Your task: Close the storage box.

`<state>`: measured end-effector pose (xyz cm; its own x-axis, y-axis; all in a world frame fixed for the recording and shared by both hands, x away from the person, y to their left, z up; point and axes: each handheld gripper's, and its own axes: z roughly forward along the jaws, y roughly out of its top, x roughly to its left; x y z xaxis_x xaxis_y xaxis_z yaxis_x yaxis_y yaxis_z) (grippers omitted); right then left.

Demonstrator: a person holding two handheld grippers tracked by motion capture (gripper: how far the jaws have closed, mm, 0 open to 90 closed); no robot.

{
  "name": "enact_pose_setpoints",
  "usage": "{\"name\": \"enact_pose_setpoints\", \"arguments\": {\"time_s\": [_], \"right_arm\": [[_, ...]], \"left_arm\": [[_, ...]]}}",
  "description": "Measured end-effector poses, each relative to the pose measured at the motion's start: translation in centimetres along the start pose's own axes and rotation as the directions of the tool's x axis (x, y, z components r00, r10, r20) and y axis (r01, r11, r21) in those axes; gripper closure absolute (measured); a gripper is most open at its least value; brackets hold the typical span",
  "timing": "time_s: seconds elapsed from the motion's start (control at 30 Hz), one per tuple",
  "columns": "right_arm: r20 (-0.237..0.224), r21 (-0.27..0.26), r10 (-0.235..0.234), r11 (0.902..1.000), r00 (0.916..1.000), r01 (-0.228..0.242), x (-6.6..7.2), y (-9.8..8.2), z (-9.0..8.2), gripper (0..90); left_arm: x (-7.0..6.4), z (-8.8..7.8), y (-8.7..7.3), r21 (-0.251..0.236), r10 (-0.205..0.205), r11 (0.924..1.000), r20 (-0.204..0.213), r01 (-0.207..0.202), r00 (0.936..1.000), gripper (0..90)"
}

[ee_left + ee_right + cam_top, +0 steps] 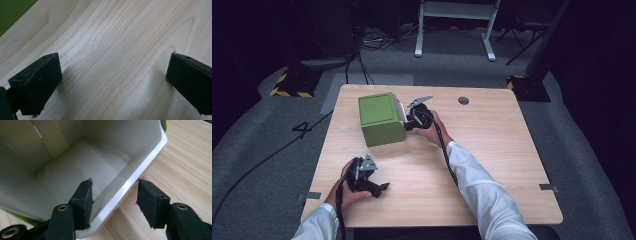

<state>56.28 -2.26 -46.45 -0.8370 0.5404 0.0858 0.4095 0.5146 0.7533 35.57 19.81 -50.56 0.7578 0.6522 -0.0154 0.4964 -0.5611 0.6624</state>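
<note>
Right tongs spread, straddling the green box's white rim — left tongs spread, well apart.

1. Rectangular light-wood table, grain running lengthwise; small round dark grommet near its far edge;
2. Green box with white interior, lying on its side on the far left part.

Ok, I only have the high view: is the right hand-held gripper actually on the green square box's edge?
Observer: The right hand-held gripper straddles the white rim of the green square box, one jaw inside, one outside, not closed.
Operator: Anything inside?
Observer: Nothing in the white interior that I can see.
Operator: And the left one?
Observer: The left hand-held gripper is wide open over the light wooden table.
</note>
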Motion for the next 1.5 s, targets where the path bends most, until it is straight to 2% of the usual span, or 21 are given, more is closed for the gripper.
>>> {"name": "enact_pose_setpoints", "arguments": {"time_s": [0.37, 0.47, 0.83, 0.9, 1.0, 1.03, 1.13, 1.37, 1.5], "right_arm": [[0.001, 0.009, -0.016, 0.9998, 0.9999, 0.016, 0.0, 0.1, -0.5, 41.3], [0.010, -0.002, -0.002, 1.0000, 0.9999, 0.002, -0.4, 0.0, -1.2, 36.9], [0.058, -0.021, -0.039, 0.9990, 0.9976, 0.041, -0.7, 0.1, -3.4, 29.2], [0.100, 0.000, -0.060, 0.9982, 0.9932, 0.060, -0.9, 0.0, -4.0, 25.9], [0.123, 0.002, -0.073, 0.9973, 0.9897, 0.073, -1.2, -0.3, -5.1, 24.5], [0.144, 0.001, -0.075, 0.9971, 0.9868, 0.076, -1.5, -0.6, -5.9, 22.8], [0.153, 0.005, -0.077, 0.9970, 0.9853, 0.077, -1.7, -0.9, -6.8, 22.0], [0.203, 0.044, -0.130, 0.9913, 0.9706, 0.124, -1.9, -2.1, -9.8, 21.5], [0.215, 0.060, -0.143, 0.9893, 0.9662, 0.133, -1.9, -2.7, -10.9, 21.4]], "left_arm": [[0.0, 0.0, 0.0, 0.000, 0.000, 1.0000, 0.000, 0.000, 1.0000, 0.4], [0.0, 0.0, 0.0, 0.000, -0.001, 1.0000, 0.000, 0.001, 1.0000, 0.4], [0.0, 0.0, 0.0, 0.000, 0.000, 1.0000, 0.000, 0.000, 1.0000, 0.4], [0.0, 0.0, 0.0, -0.001, 0.000, 1.0000, 0.000, 0.000, 1.0000, 0.4], [0.0, 0.0, 0.0, -0.001, -0.001, 1.0000, 0.000, 0.001, 1.0000, 0.4], [0.0, 0.0, 0.0, -0.001, -0.001, 1.0000, 0.000, 0.001, 1.0000, 0.4], [0.0, 0.0, 0.0, 0.000, 0.000, 1.0000, 0.000, 0.000, 1.0000, 0.4], [0.0, 0.0, 0.0, -0.001, -0.001, 1.0000, 0.000, 0.001, 1.0000, 0.4], [0.0, 0.0, 0.0, 0.000, 0.000, 1.0000, 0.000, 0.000, 1.0000, 0.4]]}}
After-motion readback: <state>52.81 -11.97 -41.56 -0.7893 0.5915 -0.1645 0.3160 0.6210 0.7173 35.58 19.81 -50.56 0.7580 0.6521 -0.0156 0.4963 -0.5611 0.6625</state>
